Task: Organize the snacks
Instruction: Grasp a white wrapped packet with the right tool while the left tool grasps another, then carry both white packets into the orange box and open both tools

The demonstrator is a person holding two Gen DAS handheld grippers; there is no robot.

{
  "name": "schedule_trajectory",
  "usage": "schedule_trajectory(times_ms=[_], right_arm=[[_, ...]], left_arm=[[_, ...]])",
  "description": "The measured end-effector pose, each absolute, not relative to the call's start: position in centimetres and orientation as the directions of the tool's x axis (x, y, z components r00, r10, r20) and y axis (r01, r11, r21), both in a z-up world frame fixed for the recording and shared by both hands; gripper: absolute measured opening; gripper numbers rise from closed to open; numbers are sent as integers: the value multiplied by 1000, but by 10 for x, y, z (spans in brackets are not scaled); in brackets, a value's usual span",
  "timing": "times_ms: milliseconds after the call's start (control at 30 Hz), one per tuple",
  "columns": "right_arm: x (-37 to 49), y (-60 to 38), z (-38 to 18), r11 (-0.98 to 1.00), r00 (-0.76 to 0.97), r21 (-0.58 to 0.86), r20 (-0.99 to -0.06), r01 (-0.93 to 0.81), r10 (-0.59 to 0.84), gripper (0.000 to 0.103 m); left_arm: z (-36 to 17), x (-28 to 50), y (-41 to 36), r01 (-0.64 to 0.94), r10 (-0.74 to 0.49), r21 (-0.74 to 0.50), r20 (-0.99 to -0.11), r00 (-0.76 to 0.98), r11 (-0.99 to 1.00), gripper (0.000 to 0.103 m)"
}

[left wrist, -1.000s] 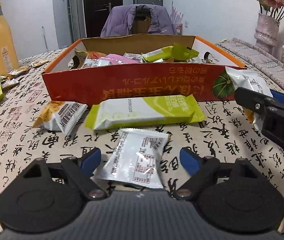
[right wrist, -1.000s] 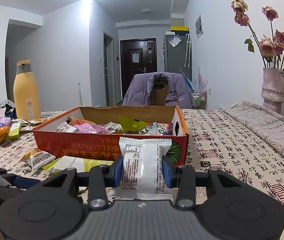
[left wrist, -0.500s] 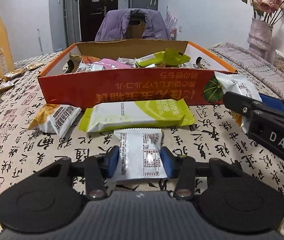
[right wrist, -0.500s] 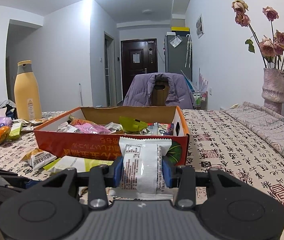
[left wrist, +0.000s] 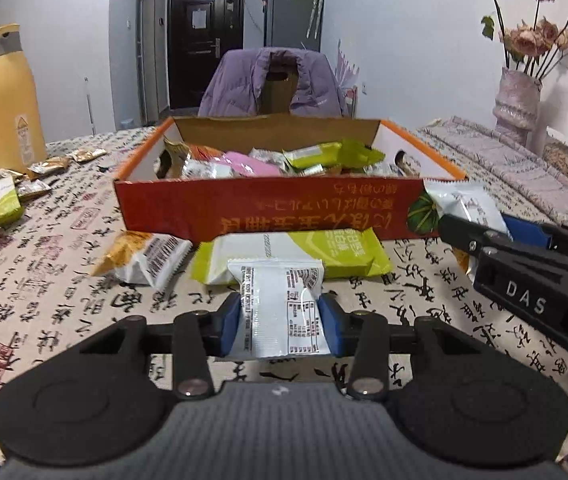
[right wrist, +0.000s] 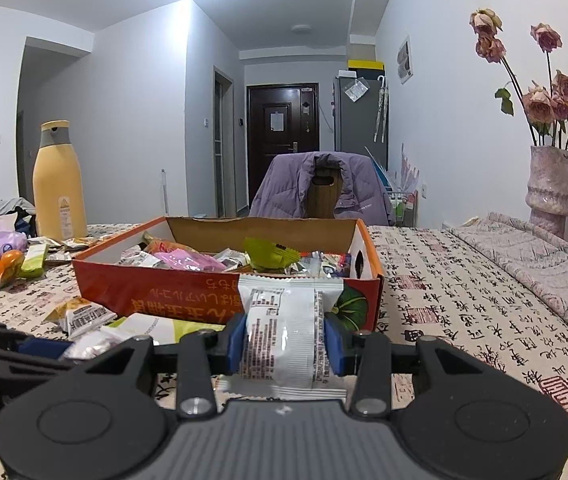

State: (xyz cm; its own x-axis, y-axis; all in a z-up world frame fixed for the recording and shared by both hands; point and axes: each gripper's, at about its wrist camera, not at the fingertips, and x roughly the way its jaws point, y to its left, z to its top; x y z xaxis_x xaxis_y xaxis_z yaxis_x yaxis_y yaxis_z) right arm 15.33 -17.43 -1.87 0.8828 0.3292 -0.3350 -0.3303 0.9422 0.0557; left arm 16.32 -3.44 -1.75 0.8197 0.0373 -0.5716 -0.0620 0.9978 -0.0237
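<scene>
White packet (left wrist: pixel 280 307) now clamped, left tongs (left wrist: pixel 280 322)

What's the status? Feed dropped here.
Left gripper just closed on a white foil snack packet. Right gripper shut on another white packet. Orange cardboard box ahead, nothing blocking.

Glossy plastic snack pkt (left wrist: pixel 280 304); matt cardboard box (left wrist: pixel 268 208); cloth tablecloth (left wrist: pixel 44 280).

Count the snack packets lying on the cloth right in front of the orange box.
2: an orange-and-white packet at the left and a long green-and-white packet beside it, both before the orange box. Others may be hidden behind the grippers.
</scene>
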Motion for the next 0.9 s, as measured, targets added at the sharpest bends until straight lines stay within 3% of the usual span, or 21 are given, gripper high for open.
schedule_trajectory(times_ms=[433,900], right_arm=[[146,-166,14,935,897,26,-274,-353,346,40],[197,-140,41,938,904,16,-259,-347,339,40]], left_arm=[[24,148,-13,-83,48,-55,-463,885,995,43],[55,195,15,-125,79,-92,-397,915,988,43]])
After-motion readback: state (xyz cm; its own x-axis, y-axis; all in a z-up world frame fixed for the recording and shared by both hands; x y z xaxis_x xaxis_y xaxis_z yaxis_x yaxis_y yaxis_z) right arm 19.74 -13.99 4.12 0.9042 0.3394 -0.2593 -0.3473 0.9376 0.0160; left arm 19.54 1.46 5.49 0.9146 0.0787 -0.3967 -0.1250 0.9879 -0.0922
